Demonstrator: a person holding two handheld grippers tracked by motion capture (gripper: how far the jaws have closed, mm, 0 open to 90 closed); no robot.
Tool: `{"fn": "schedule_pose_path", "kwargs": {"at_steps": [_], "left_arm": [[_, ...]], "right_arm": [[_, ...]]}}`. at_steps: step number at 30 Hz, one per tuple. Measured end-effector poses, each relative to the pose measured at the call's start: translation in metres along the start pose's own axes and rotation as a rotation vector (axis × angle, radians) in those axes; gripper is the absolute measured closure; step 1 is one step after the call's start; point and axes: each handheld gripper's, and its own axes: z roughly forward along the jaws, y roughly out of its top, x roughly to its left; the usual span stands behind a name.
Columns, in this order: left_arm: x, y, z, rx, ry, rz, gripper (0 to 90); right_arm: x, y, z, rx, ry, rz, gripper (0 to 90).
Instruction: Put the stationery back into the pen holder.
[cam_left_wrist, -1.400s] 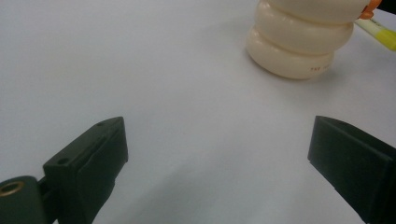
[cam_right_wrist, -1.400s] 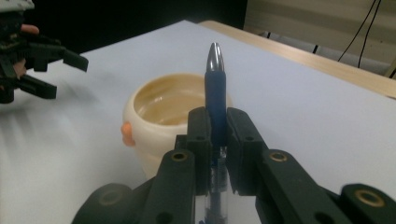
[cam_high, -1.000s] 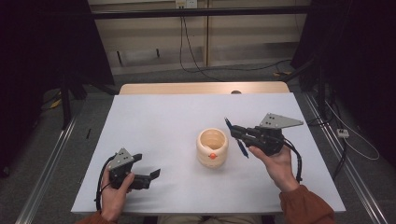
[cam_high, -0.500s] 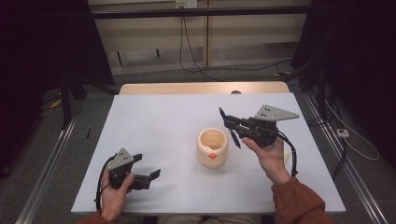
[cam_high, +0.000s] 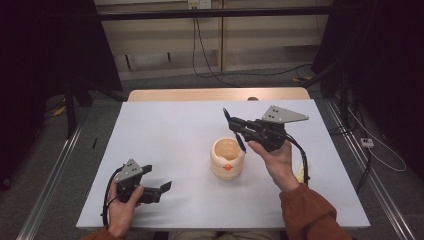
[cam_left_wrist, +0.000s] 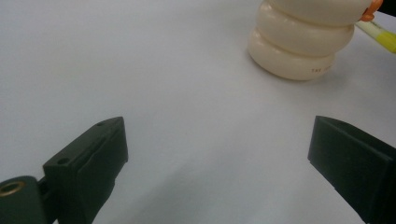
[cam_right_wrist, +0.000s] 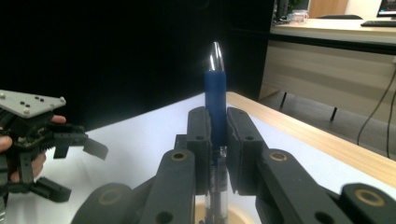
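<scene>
A cream ribbed cup (cam_high: 227, 159) with an orange spot stands mid-table. Just above and behind its rim my right gripper (cam_high: 236, 129) is shut on a pen (cam_high: 234, 131) that lies crosswise between the jaws. In the right gripper view the pen (cam_right_wrist: 215, 88) stands upright in my right gripper (cam_right_wrist: 215, 116), with its blue grip and silver tip above the pads and its clear barrel below; the cup's rim (cam_right_wrist: 243, 215) lies underneath. My left gripper (cam_high: 159, 191) rests low at the table's front left, open, with nothing in it. From my left gripper (cam_left_wrist: 219, 154) the cup (cam_left_wrist: 299, 42) appears far off.
A yellow pen (cam_left_wrist: 380, 35) lies on the white table (cam_high: 165, 135) beyond the cup, by the right wrist (cam_high: 300, 175). A wooden strip (cam_high: 215, 94) runs along the table's far edge. Dark floor, rails and cables surround the table.
My right gripper has carried the pen left and slightly up, from beside the cup's right to above its rim. The left gripper has stayed put.
</scene>
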Motion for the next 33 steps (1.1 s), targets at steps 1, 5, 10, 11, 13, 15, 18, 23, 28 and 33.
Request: {"fn": "schedule_pose_path", "kwargs": {"at_steps": [1,5,10,11,13,15,18,23,28,33], "left_arm": [[0.0,0.0,0.0,-0.001,0.0,-0.001,4.9],[0.0,0.0,0.0,-0.006,0.0,-0.004,4.9],[0.0,0.0,-0.001,-0.007,-0.002,-0.004,4.9],[0.0,0.0,-0.001,-0.007,-0.002,-0.003,4.9],[0.0,0.0,-0.001,-0.007,-0.002,-0.003,4.9],[0.0,0.0,-0.001,-0.008,-0.004,0.001,4.9],[-0.001,0.001,-0.001,-0.01,-0.004,0.004,4.9],[0.0,0.0,-0.001,-0.006,-0.005,0.002,4.9],[-0.001,0.0,0.0,-0.006,-0.006,0.0,4.9],[-0.001,0.0,0.0,-0.006,-0.006,-0.001,4.9]], "right_arm": [[0.001,0.001,0.003,-0.006,0.003,0.0,80.6],[0.003,0.002,0.013,-0.01,0.012,0.001,80.6],[0.003,-0.004,0.026,0.002,0.015,0.013,80.6],[0.002,-0.006,0.028,0.006,0.015,0.012,80.6],[0.001,-0.008,0.03,0.014,0.016,0.015,80.5],[-0.001,-0.01,0.031,0.017,0.007,0.02,80.6],[-0.005,-0.014,0.034,0.029,-0.002,0.029,80.6],[-0.007,-0.026,0.04,0.045,0.003,0.036,80.5],[-0.007,-0.039,0.04,0.062,0.005,0.038,80.4],[-0.008,-0.046,0.041,0.078,0.015,0.043,80.4]]}}
